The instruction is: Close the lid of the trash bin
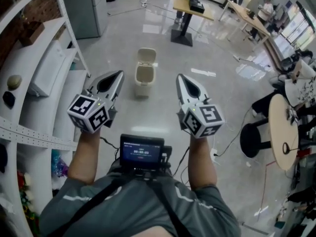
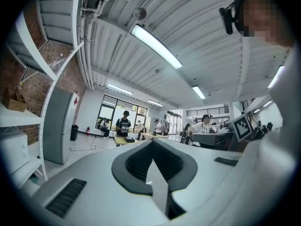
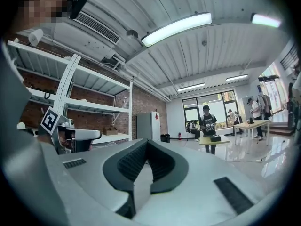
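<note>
Floor (image 1: 217,43): bin (image 1: 143,80) stands well ahead of you, midway.
Lid (image 1: 146,56): upright, far side.
Left tongs (image 1: 120,73), right tongs (image 1: 179,76): pinched together, empty.

I count two grippers, the left gripper (image 1: 117,74) and the right gripper (image 1: 180,77), one trash bin (image 1: 144,76), one small screen (image 1: 141,151), one round table (image 1: 278,132) and one white shelf rack (image 1: 30,128).

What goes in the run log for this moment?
trash bin: lid open, on floor ahead | left gripper: shut, empty | right gripper: shut, empty | contact: none
</note>
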A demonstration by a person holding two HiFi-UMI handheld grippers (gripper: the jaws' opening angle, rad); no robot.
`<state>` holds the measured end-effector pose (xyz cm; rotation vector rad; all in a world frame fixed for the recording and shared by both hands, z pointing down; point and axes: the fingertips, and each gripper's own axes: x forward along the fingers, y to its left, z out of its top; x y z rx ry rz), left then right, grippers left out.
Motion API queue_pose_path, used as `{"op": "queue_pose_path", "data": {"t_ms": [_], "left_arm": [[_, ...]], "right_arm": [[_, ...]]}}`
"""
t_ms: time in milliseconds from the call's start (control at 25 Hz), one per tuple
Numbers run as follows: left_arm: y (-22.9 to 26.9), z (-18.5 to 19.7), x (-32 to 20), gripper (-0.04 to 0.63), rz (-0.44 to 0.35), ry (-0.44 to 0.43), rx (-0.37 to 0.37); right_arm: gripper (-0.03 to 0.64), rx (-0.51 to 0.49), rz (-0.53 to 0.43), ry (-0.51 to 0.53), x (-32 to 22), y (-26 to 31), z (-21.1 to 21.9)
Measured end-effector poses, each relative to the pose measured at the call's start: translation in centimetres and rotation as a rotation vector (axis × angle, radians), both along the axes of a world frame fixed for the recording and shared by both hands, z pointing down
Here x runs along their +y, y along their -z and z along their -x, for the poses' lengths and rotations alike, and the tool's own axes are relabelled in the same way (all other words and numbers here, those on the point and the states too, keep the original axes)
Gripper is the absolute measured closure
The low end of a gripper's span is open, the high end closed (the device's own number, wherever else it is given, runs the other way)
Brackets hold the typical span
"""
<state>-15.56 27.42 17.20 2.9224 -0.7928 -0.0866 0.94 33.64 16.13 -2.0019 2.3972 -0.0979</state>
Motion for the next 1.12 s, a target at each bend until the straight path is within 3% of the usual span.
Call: {"op": "queue_pose_path", "data": {"t_ms": [560, 1120], "left_arm": [[-1.0, -0.1, -9.6, 0.594, 0.023, -0.061, 0.018], [-1.1, -4.8, -18.6, 0.594, 0.000, -0.007, -0.011]], "right_arm": [[0.605, 0.001, 0.037, -0.053, -9.0, -0.2, 0.5], [0.605, -0.003, 0.008, 0.045, -19.3, -0.5, -4.1]]}}
